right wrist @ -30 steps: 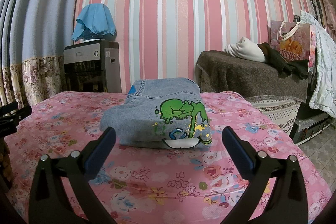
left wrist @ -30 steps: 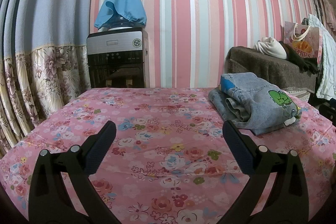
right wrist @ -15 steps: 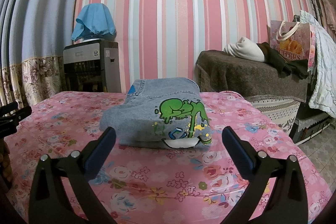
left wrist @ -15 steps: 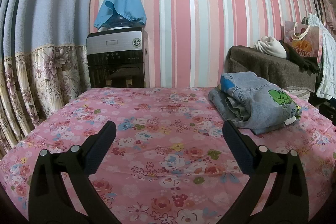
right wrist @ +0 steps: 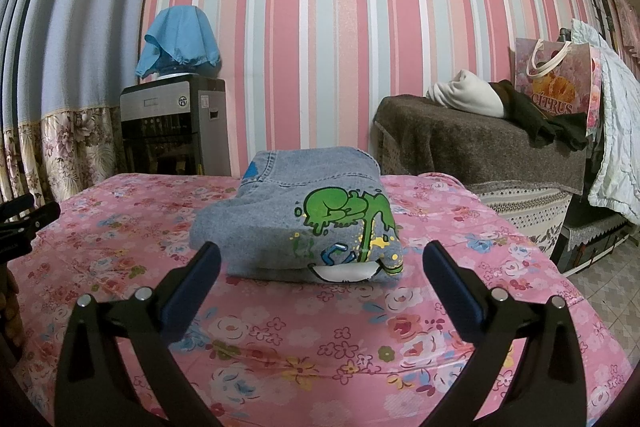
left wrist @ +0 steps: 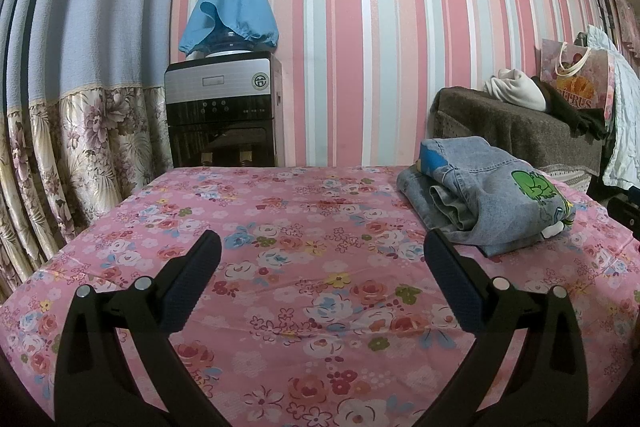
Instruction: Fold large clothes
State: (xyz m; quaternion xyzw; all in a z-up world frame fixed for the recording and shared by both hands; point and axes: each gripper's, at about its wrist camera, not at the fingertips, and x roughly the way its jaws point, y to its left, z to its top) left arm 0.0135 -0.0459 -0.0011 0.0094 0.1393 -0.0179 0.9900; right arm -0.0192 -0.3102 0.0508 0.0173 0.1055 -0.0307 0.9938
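Observation:
A folded light-blue denim garment [right wrist: 296,223] with a green cartoon print lies on the pink floral tablecloth [right wrist: 360,331]. My right gripper [right wrist: 320,279] hangs open just in front of it, fingers spread wider than the bundle's near end, holding nothing. In the left wrist view the same denim garment [left wrist: 484,199] sits at the far right of the tablecloth [left wrist: 280,267]. My left gripper [left wrist: 320,279] is open over bare cloth, well to the left of the bundle. The left gripper's tip [right wrist: 24,223] shows at the left edge of the right wrist view.
A water dispenser [left wrist: 224,115] topped with a blue cloth stands behind the table's far edge. A brown-covered cabinet [right wrist: 480,151] with clothes and a gift bag [right wrist: 556,79] is at the right. A floral curtain [left wrist: 80,155] hangs at the left.

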